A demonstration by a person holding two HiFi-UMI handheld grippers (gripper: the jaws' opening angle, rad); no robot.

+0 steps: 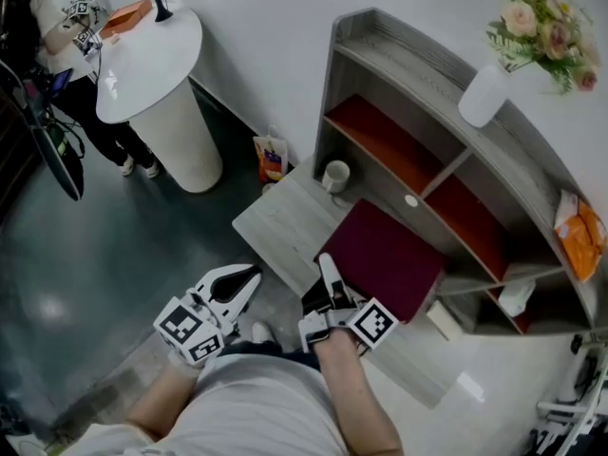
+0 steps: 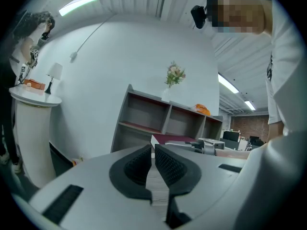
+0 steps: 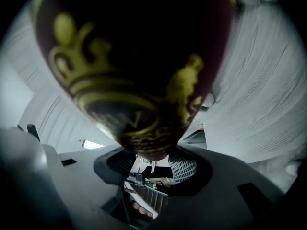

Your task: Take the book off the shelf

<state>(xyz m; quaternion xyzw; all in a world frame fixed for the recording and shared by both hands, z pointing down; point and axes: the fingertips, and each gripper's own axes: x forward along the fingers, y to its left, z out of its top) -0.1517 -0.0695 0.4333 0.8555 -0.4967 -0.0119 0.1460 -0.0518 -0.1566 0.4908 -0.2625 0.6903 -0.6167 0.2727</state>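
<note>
Big grey shelf [image 1: 427, 60] sits far right. The maroon book [image 1: 385, 259] is out of it already, over the low table [image 1: 280, 226] on the near side, clamped in the right gripper [image 1: 328, 272]. The left gripper [image 1: 239, 285] is pinched narrow and empty. I'd say it just needs setting down.

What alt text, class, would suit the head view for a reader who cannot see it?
The right tongs hold a dark red book by its near edge over a low wooden table, in front of a grey shelf unit. The left tongs, shut and empty, hover beside them; a white mug stands on the table.
</note>
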